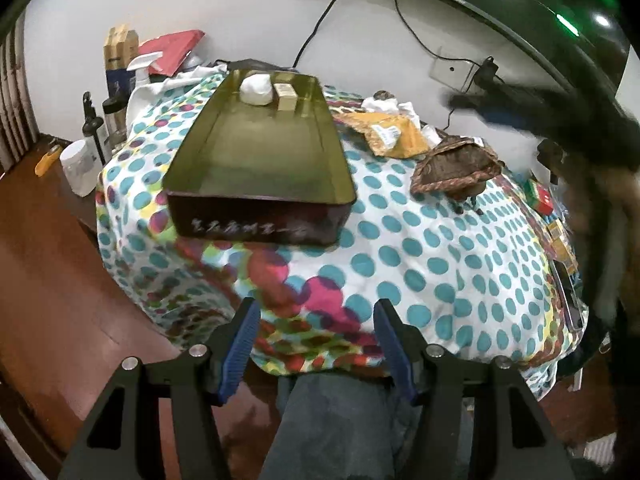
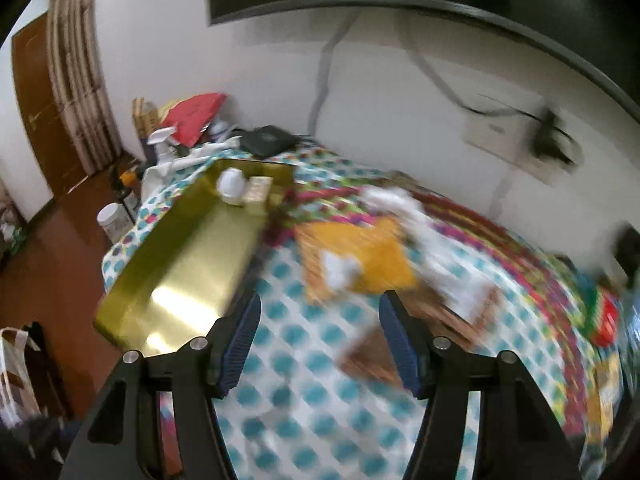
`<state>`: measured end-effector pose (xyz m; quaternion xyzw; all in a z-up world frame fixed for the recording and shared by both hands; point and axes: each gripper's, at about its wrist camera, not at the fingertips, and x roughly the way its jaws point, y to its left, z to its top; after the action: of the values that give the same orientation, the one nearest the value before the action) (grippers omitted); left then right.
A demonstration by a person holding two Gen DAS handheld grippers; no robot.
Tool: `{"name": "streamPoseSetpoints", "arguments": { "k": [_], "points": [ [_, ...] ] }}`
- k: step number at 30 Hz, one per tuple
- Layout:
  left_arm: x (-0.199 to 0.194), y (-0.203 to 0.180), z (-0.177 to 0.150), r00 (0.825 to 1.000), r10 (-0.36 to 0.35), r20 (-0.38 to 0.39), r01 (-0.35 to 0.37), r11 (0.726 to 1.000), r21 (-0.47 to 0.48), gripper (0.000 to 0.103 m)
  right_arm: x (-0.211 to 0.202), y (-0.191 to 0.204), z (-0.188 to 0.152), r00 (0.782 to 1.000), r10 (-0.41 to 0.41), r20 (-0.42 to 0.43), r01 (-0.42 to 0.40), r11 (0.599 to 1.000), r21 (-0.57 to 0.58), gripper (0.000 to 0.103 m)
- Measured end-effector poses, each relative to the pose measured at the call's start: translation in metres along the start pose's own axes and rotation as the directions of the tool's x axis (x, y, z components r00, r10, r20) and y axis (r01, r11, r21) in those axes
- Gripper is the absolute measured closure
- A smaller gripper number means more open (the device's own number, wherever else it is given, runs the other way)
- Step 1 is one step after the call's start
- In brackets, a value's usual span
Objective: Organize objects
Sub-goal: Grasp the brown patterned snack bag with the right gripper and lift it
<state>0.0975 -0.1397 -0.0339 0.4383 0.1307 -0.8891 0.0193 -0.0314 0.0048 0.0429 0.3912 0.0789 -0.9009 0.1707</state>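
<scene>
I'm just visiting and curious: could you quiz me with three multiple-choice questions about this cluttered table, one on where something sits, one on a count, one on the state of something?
1. Where in the gold tray do the items sit?
A. at the far end
B. at the near end
C. hanging over a side wall

2. How many items lie in the tray?
A. none
B. two
C. five

3. How is the left hand-held gripper?
A. shut on a box
B. shut on the cloth
C. open, holding nothing

Answers:
1 A: the white tub and small box sit at the far end.
2 B: only those two show inside.
3 C: its blue pads stand apart over the dotted cloth.
</scene>
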Motion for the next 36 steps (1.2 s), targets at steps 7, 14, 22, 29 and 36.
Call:
{"name": "streamPoseSetpoints", "arguments": {
  "k": [7, 14, 22, 29, 36],
  "points": [
    [0.014, -0.029, 0.004, 1.0, 0.023, -0.01, -0.022, 0.997, 0.067, 0.042, -0.023, -0.096, -0.042, 0.998, -0.051, -0.049, 0.06, 0.975, 0.212, 0.041],
    [0.031, -0.043, 0.005, 0.997, 0.035, -0.061, -0.03, 0.996, 0.085, 0.042, -0.001, -0.112, -0.046, 0.997, 0.066, -0.048, -0.049, 0.958, 0.282, 0.041],
    [0.04, -0.048, 0.006, 0.995, 0.059, -0.076, -0.05, 0.992, 0.117, 0.042, 0.049, -0.102, -0.029, 0.994, 0.09, -0.057, -0.065, 0.935, 0.348, 0.039],
    [0.047, -0.055, 0.011, 0.995, 0.066, -0.069, -0.054, 0.986, 0.155, 0.042, 0.07, -0.097, -0.017, 0.997, 0.061, -0.057, -0.038, 0.941, 0.336, 0.038],
    [0.059, -0.063, 0.015, 0.994, 0.06, -0.091, -0.044, 0.984, 0.173, 0.042, 0.077, -0.087, -0.012, 0.999, 0.028, -0.045, -0.017, 0.973, 0.229, 0.062]
  ]
}}
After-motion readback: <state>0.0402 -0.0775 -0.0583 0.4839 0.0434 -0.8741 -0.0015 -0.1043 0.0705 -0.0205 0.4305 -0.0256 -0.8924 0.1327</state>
